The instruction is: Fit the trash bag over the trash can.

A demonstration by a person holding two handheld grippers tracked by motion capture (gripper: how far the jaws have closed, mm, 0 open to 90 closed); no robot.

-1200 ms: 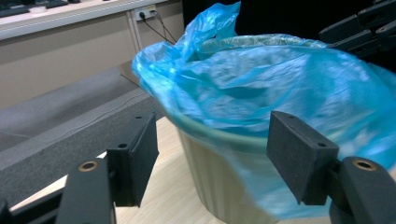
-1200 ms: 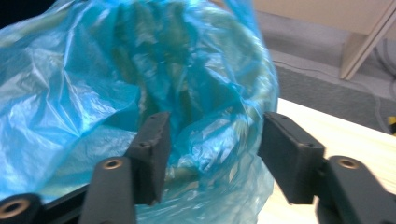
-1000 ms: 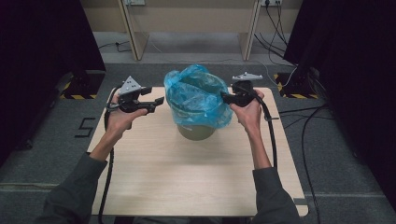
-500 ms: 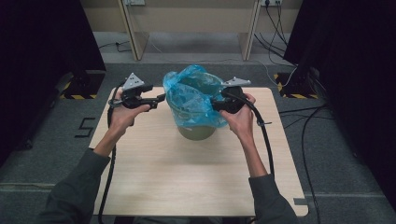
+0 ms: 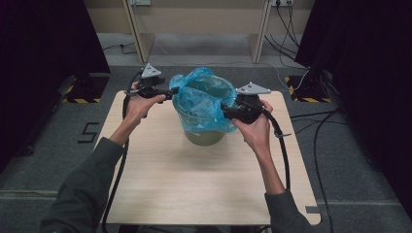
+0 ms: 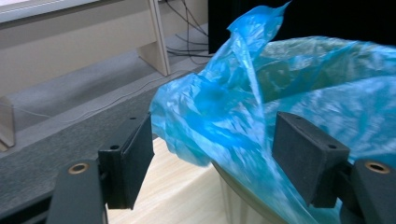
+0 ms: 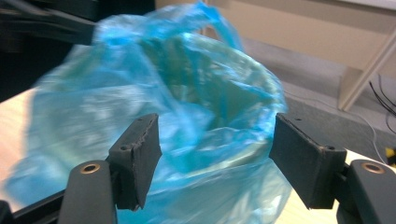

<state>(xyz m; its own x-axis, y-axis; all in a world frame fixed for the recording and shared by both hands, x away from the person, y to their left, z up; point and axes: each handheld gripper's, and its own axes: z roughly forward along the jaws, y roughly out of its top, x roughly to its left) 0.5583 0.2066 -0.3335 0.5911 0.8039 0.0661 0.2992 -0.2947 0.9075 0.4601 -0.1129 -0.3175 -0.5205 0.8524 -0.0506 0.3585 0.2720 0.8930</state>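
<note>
**Both grippers at the rim of a blue-lined bin**

From the high view, a pale bin (image 5: pixel 204 136) stands on the wooden worktop (image 5: pixel 194 184), toward its far half and roughly midway between the side edges. A blue plastic bag (image 5: pixel 201 99) lines it, its loose edge bunched above the rim and draped down the outside. The left gripper (image 5: pixel 171 92) sits at the bag's far-left edge, the right gripper (image 5: pixel 224 111) at its right side, each held by a hand whose forearm comes in from the bottom. Cables trail from both grippers back over the worktop.

In the left gripper view, the two black fingers (image 6: pixel 133 161) stand wide apart. A fold of the blue plastic bag (image 6: pixel 233 116) hangs between them, close to the right-hand pad, but the pads do not press on it. The bin's rim (image 6: pixel 236 184) shows just beneath the plastic, with the worktop's edge and grey floor beyond.

In the right gripper view, the fingers (image 7: pixel 140 156) are likewise spread wide, having just been opening. The blue plastic bag (image 7: pixel 187 93) lies beyond and between them with its mouth open toward the camera; neither pad clamps the plastic. The picture is blurred.
</note>
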